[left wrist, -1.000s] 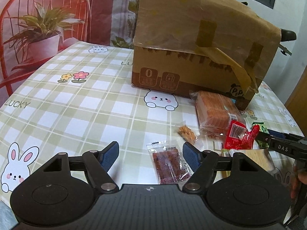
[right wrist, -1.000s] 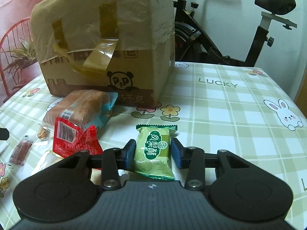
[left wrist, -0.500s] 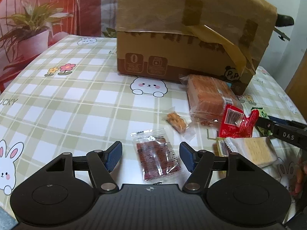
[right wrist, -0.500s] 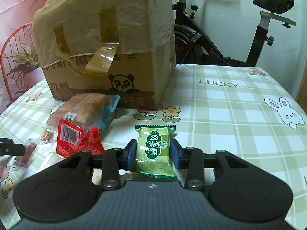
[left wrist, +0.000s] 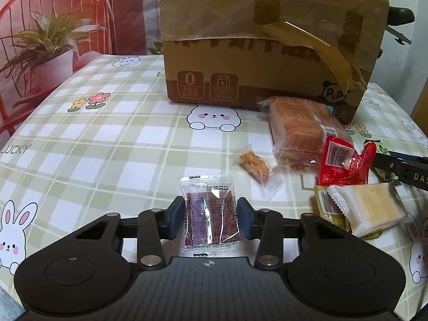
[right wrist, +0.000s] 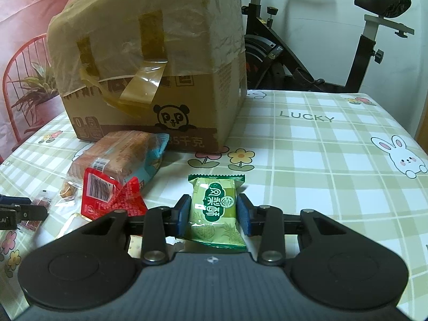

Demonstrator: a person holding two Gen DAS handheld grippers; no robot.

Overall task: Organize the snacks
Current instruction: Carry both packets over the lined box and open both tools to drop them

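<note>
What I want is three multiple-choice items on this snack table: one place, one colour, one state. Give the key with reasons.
1. The wrapped loaf of sliced bread lies:
A) at the foot of the brown cardboard box
B) on top of it
C) on the floor

2. The foil snack packet in the right gripper is:
A) red
B) green
C) blue

3. Around the clear packet of dark red strips, the left gripper is:
A) wide open
B) closed on its sides
C) raised high above

Key: 1 A, it lies just before the box. 2 B, the wrapper is green. 3 B, the jaws have just been closing and the pads meet the packet's edges.
</note>
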